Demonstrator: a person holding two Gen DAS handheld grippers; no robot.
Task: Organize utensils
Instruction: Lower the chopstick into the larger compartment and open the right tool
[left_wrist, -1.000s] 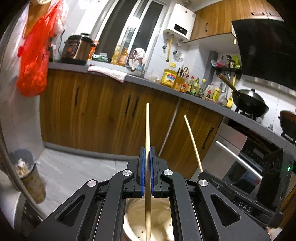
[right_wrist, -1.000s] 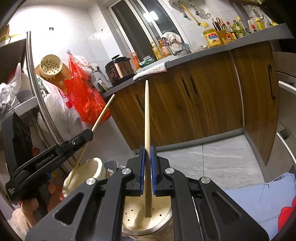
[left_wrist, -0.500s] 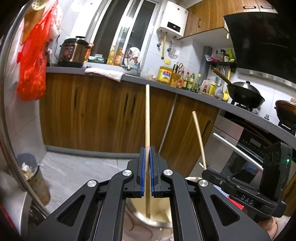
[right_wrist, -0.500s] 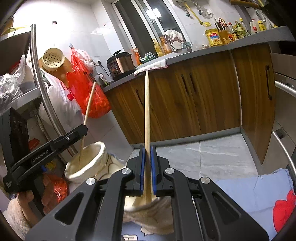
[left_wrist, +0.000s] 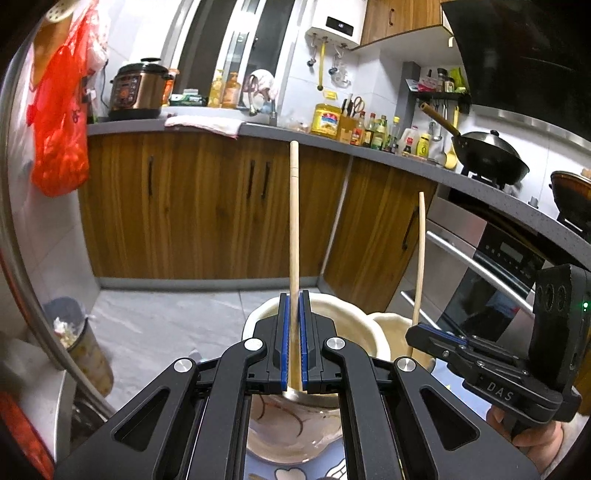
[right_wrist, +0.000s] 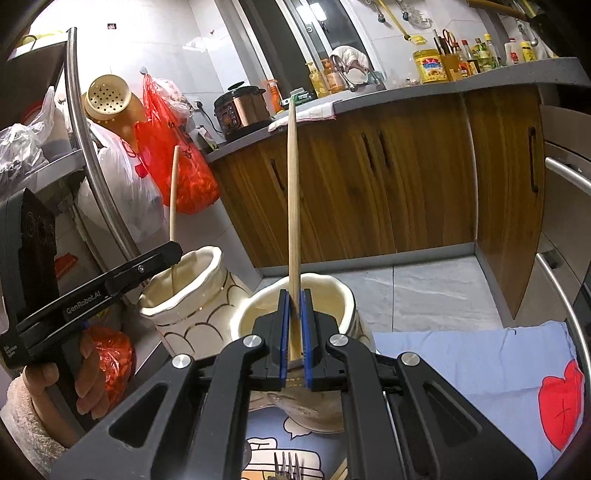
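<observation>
A: Which step in hand?

B: Dropping chopsticks into the holders, by the look of it. Left gripper (left_wrist: 293, 306) clenched on a wooden left chopstick (left_wrist: 293, 221), held upright, lower end down inside the mouth of the left holder (left_wrist: 354, 321), a cream ceramic pot.

A: And on the other side?

B: Much the same. Right gripper (right_wrist: 293, 299) with fingers pinched tight on the right chopstick (right_wrist: 293, 203), leaning slightly, lower end at the mouth of the right holder (right_wrist: 343, 295). Hard to tell how deep. Both holders just beside each other, standing on the blue cartoon cloth (right_wrist: 480, 362).

A: Anything left lying out?

B: A fork (right_wrist: 286, 465), and possibly more chopstick ends, at the bottom edge of the right wrist view, on the cloth near the right holder's foot.

A: Next move?

B: Probably easing both pairs of fingers apart to let the sticks drop in and lean on the rims. Worth lowering a little first, to avoid a bounce or a tipped holder. Then back to the cloth for the fork.
</observation>
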